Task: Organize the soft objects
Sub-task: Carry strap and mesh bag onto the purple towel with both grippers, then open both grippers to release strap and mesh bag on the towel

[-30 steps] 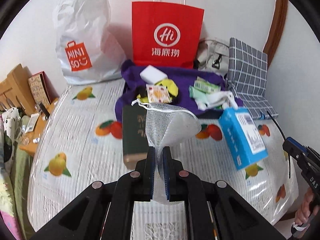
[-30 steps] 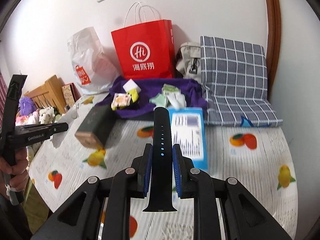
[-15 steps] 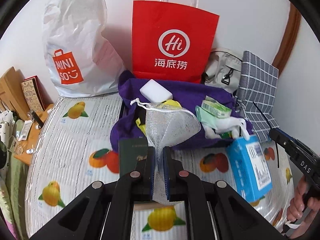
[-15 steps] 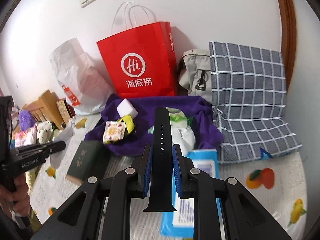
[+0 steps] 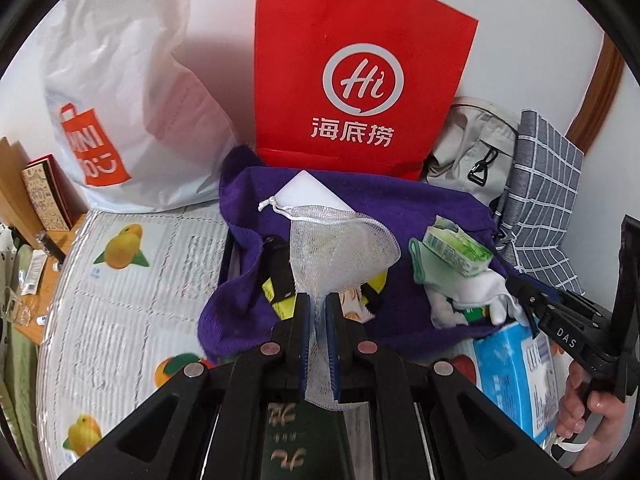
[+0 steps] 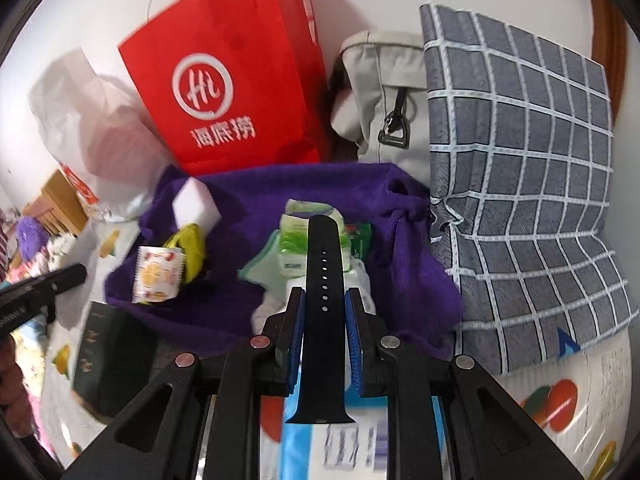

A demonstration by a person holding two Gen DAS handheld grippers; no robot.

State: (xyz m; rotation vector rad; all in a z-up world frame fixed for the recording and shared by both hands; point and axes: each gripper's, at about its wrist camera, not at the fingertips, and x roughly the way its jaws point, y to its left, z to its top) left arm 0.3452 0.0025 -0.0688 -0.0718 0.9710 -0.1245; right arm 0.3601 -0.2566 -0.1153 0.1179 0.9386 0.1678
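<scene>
I held the mesh pouch (image 5: 340,252) clamped in my left gripper (image 5: 318,308), the watch strap (image 6: 324,276) in my right gripper (image 6: 324,308), for dropping onto the far purple cloth (image 5: 392,208).

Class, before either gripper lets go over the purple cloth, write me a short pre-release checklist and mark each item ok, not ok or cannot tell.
1. Left gripper clamped on the mesh pouch: ok.
2. Right gripper clamped on the black watch strap: ok.
3. Purple cloth ahead of both grippers: ok.
4. Cloth free of clutter: not ok, white sponge and green packet lie there.
5. Height above cloth: cannot tell.
</scene>
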